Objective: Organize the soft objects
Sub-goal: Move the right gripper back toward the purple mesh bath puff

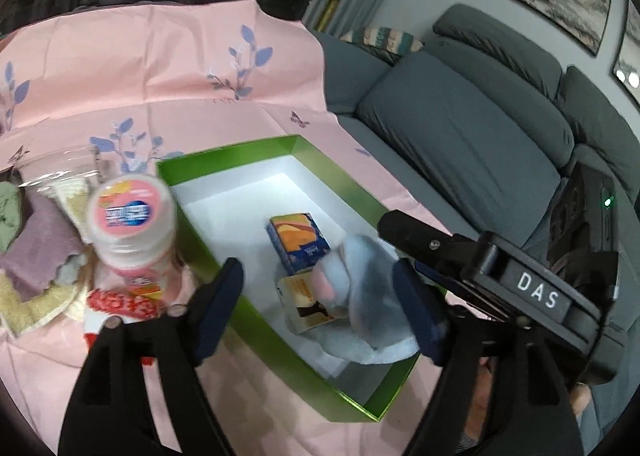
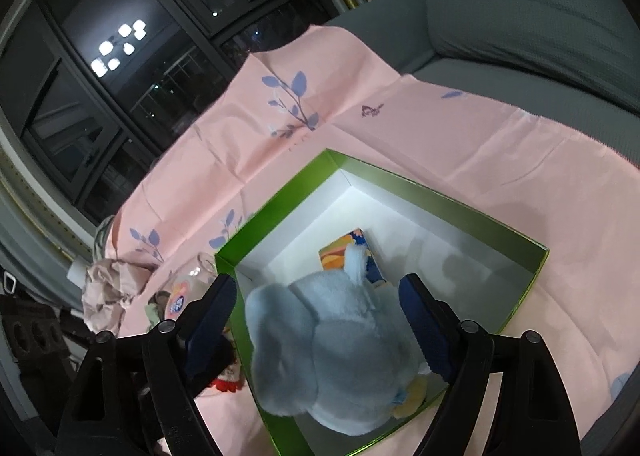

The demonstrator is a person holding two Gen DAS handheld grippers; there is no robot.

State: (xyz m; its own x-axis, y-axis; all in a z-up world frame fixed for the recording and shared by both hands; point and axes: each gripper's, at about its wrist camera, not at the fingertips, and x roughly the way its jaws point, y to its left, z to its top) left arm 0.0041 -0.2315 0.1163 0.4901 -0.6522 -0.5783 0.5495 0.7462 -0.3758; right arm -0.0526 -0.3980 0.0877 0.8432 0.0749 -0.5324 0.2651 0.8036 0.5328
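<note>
Plush toy (image 2: 332, 340), fluffy pale blue, lies in the green box (image 2: 440, 196), both grippers' jaws wide, unclamped.

Indoor light from overhead, fairly bright on the pink cloth (image 1: 160, 68). Ceiling lamps reflect in the dark window (image 2: 116, 44) at 10 o'clock. Motion blur on the bottle (image 1: 132, 224), left view. Heavy fisheye bend, black vignette at the corners.
</note>
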